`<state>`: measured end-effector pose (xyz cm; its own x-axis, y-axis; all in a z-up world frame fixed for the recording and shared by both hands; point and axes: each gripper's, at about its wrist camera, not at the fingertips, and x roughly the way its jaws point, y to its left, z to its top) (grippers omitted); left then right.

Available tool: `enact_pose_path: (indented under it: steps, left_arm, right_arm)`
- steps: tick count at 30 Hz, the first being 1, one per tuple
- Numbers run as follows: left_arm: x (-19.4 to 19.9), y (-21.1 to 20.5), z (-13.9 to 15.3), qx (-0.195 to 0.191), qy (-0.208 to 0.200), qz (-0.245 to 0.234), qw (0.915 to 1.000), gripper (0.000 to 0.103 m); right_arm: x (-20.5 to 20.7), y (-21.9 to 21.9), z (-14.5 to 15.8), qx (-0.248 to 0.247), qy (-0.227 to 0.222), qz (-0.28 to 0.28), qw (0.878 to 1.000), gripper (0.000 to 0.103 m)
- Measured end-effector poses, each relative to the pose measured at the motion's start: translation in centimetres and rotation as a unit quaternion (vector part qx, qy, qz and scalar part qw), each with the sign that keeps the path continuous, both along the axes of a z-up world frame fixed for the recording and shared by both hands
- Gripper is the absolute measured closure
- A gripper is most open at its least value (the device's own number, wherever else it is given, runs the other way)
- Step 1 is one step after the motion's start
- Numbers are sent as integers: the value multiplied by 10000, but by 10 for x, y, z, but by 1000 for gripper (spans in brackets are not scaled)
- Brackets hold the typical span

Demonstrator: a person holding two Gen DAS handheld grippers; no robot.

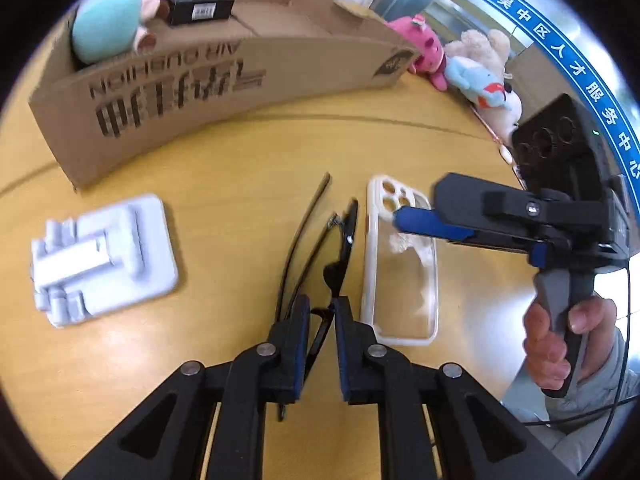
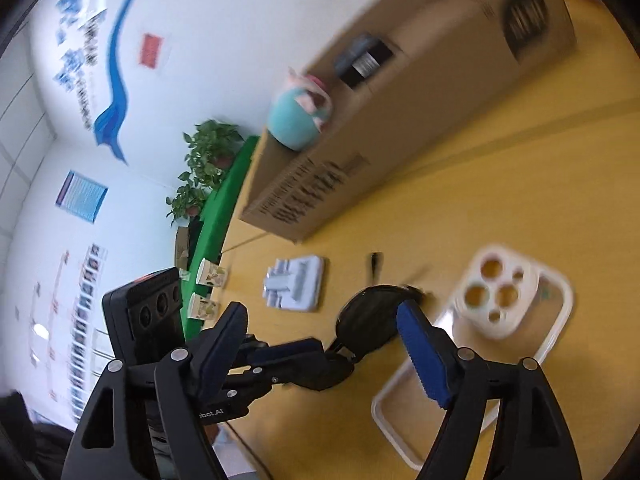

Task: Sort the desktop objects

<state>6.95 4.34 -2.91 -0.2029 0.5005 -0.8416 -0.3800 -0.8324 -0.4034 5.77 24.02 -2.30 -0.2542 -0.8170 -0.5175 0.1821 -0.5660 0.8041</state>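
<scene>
Yellow-tan table [image 1: 240, 152]; brown cardboard box [image 1: 224, 80] with black lettering, upper left; black glasses [image 1: 340, 248]; white-rimmed clear phone case [image 1: 400, 280]; pale grey-white tray [image 1: 104, 256].

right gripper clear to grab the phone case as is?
Probably yes. The right gripper is open, and the phone case lies flat on the table just past its fingers, uncovered. The sunglasses in the left gripper sit beside it, not over it.

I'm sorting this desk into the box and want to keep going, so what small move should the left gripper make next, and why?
Probably lift the glasses clear of the table and carry them toward the box. The left gripper is shut on their frame, while the right gripper is open and holds nothing above the phone case, so only the glasses are ready to move.
</scene>
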Motion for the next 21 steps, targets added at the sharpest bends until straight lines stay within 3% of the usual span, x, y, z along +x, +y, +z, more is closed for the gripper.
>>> enact_pose_path:
  steps: [5,9,11,13,15,18,19,21]
  left_arm:
    - [8,-7,3,-159,122,146,9997,89]
    - [12,-15,10,-145,369,162,9991,73]
    - [14,-17,11,-179,403,93,9990,72]
    - [16,-18,9,-231,418,-26,9989,64]
    - [18,-18,4,-361,395,-93,9985,48]
    - [15,-15,-17,-521,12,-145,9985,52]
    - [17,-14,-17,-541,101,-153,9984,51]
    - [21,-7,-18,-536,24,-326,9980,77]
  right_arm:
    - [-2,-16,-8,-63,-192,224,9995,25]
    - [-1,-20,-12,55,-259,230,9994,25]
    - [-2,-22,-16,123,-319,293,9990,25]
    - [1,-28,-17,148,-343,395,9985,25]
    - [3,-34,-19,188,-395,469,9979,25]
    - [1,-46,-27,362,-542,468,9968,26]
    - [1,-50,-29,457,-567,457,9963,27]
    - [-1,-59,-27,725,-444,433,9954,27]
